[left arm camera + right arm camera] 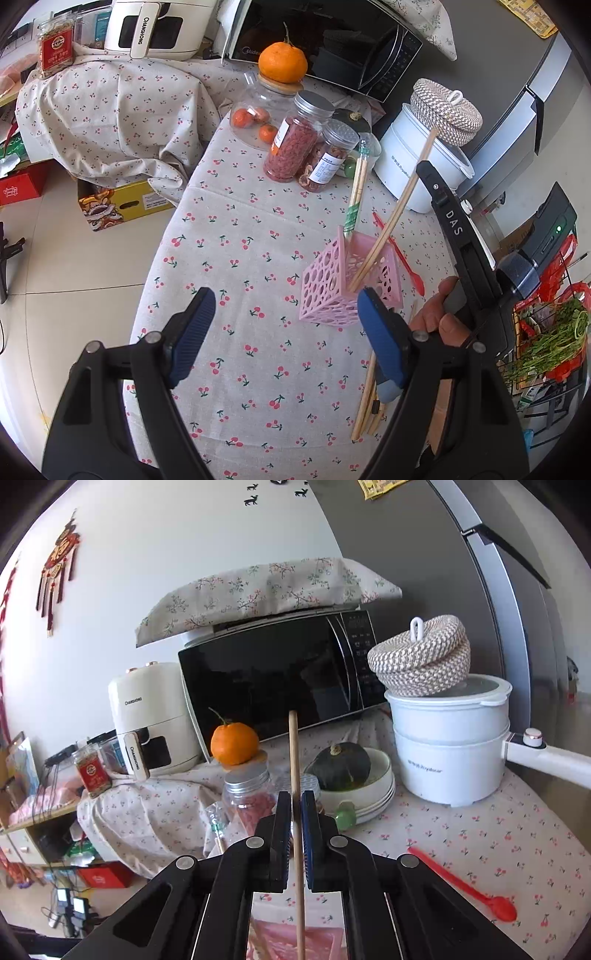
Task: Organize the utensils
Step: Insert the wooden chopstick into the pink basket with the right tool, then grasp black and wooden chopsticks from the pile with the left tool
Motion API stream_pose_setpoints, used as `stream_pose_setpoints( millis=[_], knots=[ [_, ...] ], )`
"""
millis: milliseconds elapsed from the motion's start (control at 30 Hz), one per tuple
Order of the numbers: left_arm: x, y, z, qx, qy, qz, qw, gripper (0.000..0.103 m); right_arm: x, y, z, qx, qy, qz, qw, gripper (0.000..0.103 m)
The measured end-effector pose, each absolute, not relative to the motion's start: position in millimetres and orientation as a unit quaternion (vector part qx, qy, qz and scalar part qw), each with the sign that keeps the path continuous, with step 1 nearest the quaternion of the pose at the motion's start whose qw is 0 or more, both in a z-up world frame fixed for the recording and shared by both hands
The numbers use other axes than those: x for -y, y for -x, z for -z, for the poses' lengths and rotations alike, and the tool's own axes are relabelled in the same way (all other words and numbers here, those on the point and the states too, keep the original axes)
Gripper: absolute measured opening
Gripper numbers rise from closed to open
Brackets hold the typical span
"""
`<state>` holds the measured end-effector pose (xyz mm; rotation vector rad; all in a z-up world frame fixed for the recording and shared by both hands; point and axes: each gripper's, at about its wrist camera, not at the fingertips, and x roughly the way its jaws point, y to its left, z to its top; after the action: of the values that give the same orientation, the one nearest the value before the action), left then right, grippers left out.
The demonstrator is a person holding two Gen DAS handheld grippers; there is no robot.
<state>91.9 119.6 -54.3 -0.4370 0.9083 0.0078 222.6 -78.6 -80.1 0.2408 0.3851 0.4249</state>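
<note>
The right gripper (294, 805) pinches one chopstick (294, 753) whose tip sits in the pink holder (347, 284), so let go gently, while the left gripper (286, 317) waits wide open, holding nothing.

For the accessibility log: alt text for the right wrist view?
The right gripper holds a wooden chopstick upright above a pink basket. Behind stand a microwave, an orange and a white pot; a red spoon lies right.

An orange (282, 61) tops a jar (258, 110) beside the microwave (332, 48).
</note>
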Motion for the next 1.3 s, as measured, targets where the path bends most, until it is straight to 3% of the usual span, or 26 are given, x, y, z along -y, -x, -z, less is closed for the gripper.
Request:
stream_pose_setpoints(
  millis=[67,133,300,400,633,1033,1300],
  knots=[
    [-118.6,-91.6,53.3,-0.434,0.208,-0.002,0.876,0.079,83.1,-221.0,75.5,-0.201,-0.126,-0.219,0.946,0.024],
    [-116.4,-91.0,52.6,-0.435,0.203,0.0,0.877,0.079,87.5,-219.6,67.0,-0.209,-0.125,-0.222,0.944,0.048],
    [-109.3,-91.1,55.1,-0.444,0.195,0.005,0.874,0.081,113.8,-207.5,44.2,-0.23,-0.129,-0.218,0.939,0.077],
    [-104.6,-91.3,58.8,-0.453,0.197,0.007,0.869,0.082,134.3,-200.7,36.1,-0.256,-0.133,-0.208,0.935,0.085],
    [-88.2,-89.9,66.4,-0.476,0.194,0.013,0.858,0.083,177.2,-179.3,42.7,-0.34,-0.105,-0.174,0.918,0.091],
    [-43.3,-78.1,83.6,-0.512,0.118,0.036,0.85,0.083,241.7,-158.3,110.2,-0.488,-0.127,-0.104,0.857,0.091],
    [25.7,-79.4,94.5,-0.527,0.082,0.1,0.84,0.082,268.6,-160.2,139.4,-0.55,-0.129,-0.109,0.818,0.091]
  ],
)
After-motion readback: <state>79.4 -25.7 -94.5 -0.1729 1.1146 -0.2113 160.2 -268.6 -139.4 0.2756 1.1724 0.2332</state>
